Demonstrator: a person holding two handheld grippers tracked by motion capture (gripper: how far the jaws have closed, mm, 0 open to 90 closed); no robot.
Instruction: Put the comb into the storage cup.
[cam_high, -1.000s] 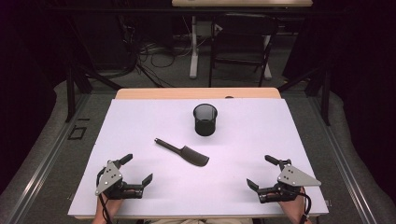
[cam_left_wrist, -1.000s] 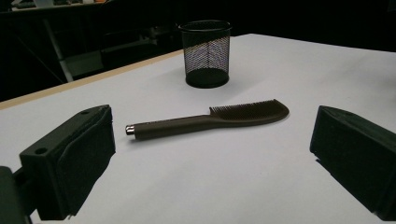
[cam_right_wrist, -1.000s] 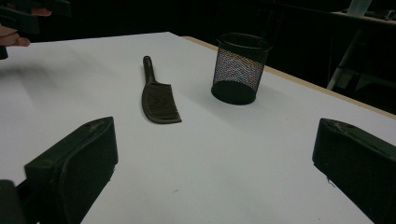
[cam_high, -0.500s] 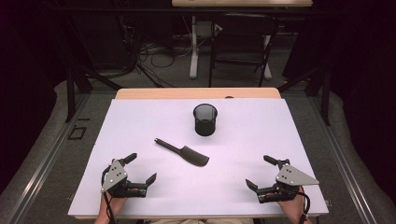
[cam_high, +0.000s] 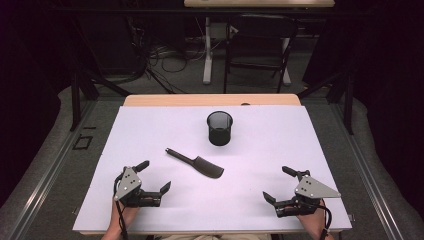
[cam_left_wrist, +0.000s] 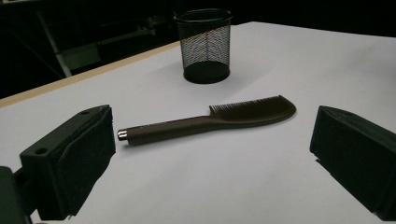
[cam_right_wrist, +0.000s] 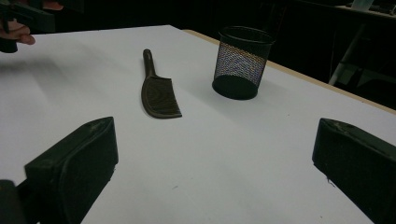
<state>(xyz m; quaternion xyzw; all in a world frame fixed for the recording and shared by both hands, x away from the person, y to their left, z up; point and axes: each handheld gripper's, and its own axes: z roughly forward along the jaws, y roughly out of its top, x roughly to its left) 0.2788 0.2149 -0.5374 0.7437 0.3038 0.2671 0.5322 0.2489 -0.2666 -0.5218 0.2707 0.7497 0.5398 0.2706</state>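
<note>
1. Lying flat mid-table, the comb (cam_high: 196, 163) points its handle to 10 o'clock, teeth end to 4 o'clock.
2. Mesh cup (cam_high: 220, 128) stands upright at 1 o'clock of the comb, apart from it.
3. Left gripper (cam_high: 154, 176) at 7 o'clock of the comb: jaws wide, empty.
4. Right gripper (cam_high: 278, 184) at 4 o'clock: jaws wide, empty.

comb (cam_high: 196, 163): dark brown, one-piece, long round handle with a small metal end cap, fine teeth along one edge | pose: lying flat, handle toward far left, toothed head toward near right | place: mid worktop (cam_high: 300, 165), untouched, just in front of a black mesh cup (cam_high: 220, 128), apart from it
</note>
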